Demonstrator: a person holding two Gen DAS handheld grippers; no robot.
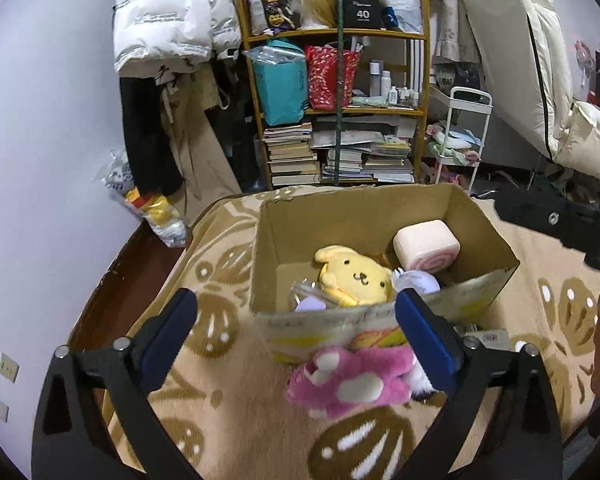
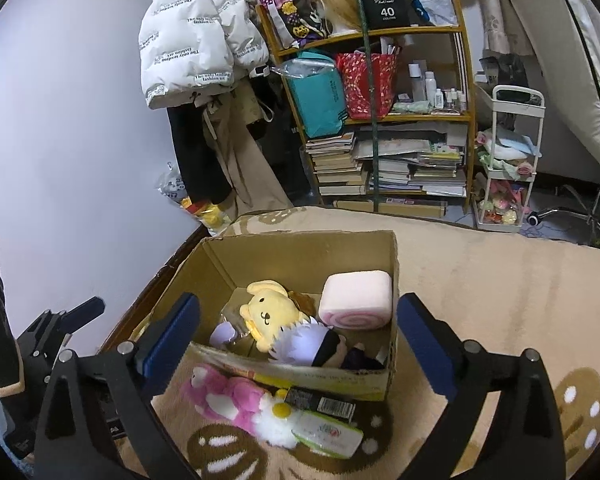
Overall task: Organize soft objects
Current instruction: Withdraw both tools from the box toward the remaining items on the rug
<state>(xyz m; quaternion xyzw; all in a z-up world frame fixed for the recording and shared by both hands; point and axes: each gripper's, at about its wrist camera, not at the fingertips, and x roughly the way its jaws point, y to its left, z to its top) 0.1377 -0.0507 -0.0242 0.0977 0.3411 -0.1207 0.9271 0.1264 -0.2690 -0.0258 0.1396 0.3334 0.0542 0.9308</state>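
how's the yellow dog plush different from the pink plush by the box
The yellow dog plush lies inside the open cardboard box, face up; the pink-and-white plush lies outside on the beige patterned blanket, against the box's front wall. The yellow one is one plain colour; the pink one has white patches. Both are soft toys, and neither is gripped.

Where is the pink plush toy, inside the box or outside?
Outside. The pink plush toy lies on the blanket against the cardboard box's front wall.

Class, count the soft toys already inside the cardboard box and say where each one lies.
3, perhaps more hidden: yellow dog plush mid-box, pink roll cushion in the far right corner, purple-haired doll against the near wall of the cardboard box.
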